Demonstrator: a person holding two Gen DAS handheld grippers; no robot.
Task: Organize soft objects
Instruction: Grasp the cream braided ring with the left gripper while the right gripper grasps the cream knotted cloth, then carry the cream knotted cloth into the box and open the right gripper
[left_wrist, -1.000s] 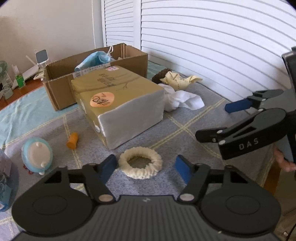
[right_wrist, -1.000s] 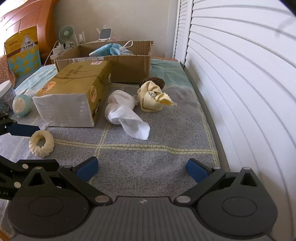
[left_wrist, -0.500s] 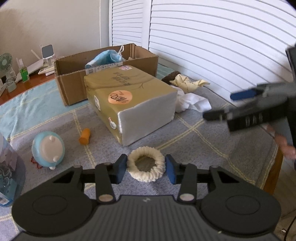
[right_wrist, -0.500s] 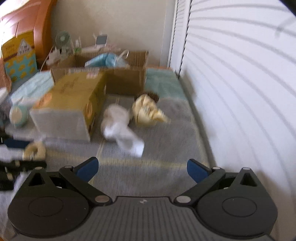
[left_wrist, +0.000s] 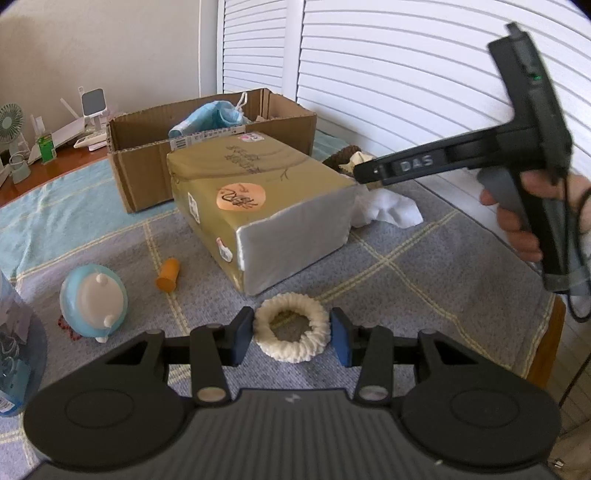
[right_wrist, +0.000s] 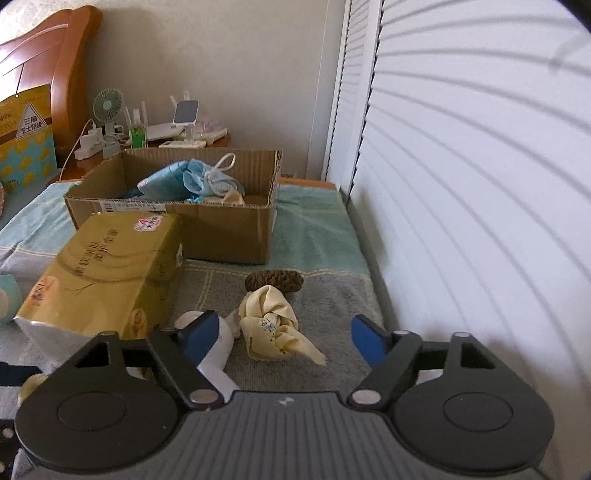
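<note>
My left gripper (left_wrist: 291, 341) is closed around a cream scrunchie (left_wrist: 291, 334) on the grey blanket, its blue pads touching both sides. My right gripper (right_wrist: 286, 338) is open and empty, hovering over a crumpled yellow cloth (right_wrist: 271, 325) and a white tissue (right_wrist: 218, 347); a brown scrunchie (right_wrist: 273, 280) lies just beyond. The right gripper also shows in the left wrist view (left_wrist: 369, 173), above the tissue pack. An open cardboard box (right_wrist: 221, 221) behind holds blue face masks (right_wrist: 184, 181); the box also shows in the left wrist view (left_wrist: 147, 162).
A large gold tissue pack (left_wrist: 258, 206) lies in front of the box. A blue round toy (left_wrist: 92, 299), an orange cap (left_wrist: 168, 275) and a clear jar (left_wrist: 14, 343) sit at left. White shutters (right_wrist: 461, 184) line the right side. The blanket's edge (left_wrist: 550, 332) drops off at right.
My left gripper moved forward and closed from wide open onto the cream scrunchie. My right gripper moved forward and left, over the yellow cloth and tissue, staying open.
</note>
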